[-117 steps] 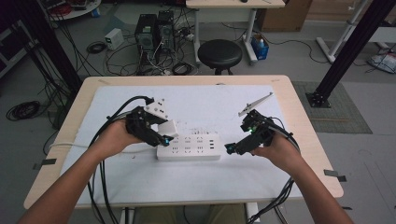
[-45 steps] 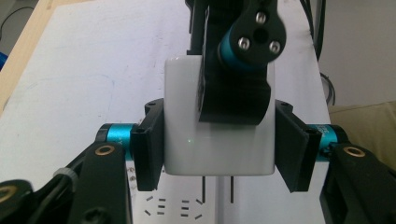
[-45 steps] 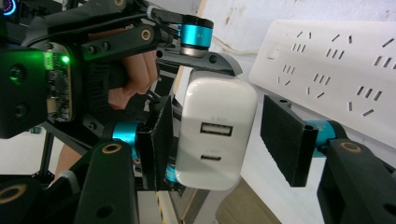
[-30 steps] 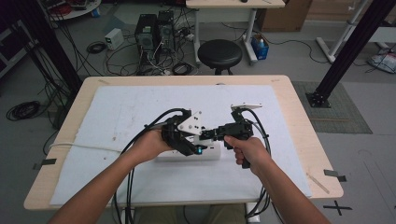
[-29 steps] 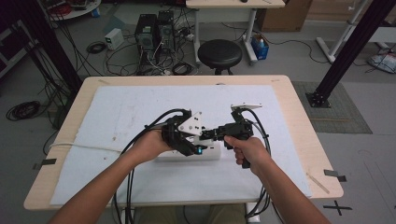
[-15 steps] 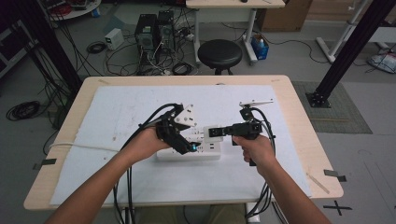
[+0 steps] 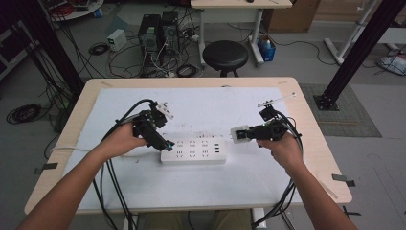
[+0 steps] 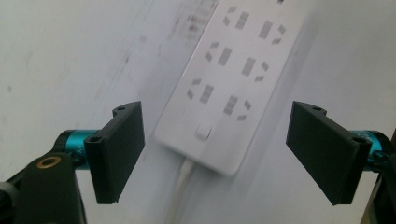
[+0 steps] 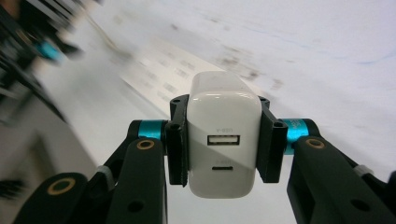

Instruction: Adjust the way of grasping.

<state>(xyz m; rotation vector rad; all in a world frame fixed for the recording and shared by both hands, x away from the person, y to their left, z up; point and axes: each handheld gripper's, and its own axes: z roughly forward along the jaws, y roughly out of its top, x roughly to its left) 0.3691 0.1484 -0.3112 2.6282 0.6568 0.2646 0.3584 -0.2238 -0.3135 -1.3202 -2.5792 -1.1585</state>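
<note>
A white power strip (image 7: pixel 194 151) lies flat on the white mat, with its cord running off to the left. My left gripper (image 7: pixel 166 143) hovers over the strip's left end. Its jaws have just opened and stand wide apart. In the left gripper view the power strip (image 8: pixel 233 70) and its switch lie below the left gripper (image 8: pixel 219 154), with nothing pressed between the pads. To the right of the strip and above the mat, my right gripper (image 7: pixel 246 134) is shut on a white USB charger (image 7: pixel 238 134). The right gripper view has the charger (image 9: pixel 224 144) clamped by its two sides, ports facing the camera.
The wooden table (image 7: pixel 316 143) carries a white mat (image 7: pixel 215 110). A thin metal rod (image 7: pixel 275 99) lies at the back right of the mat. Black cables trail from both grippers over the table's near edge. A black stool (image 7: pixel 225 55) stands behind the table.
A second ago both grippers met above the strip's middle. Now they are apart: the left has drawn back to the left with open jaws, the right has moved right with the charger.
</note>
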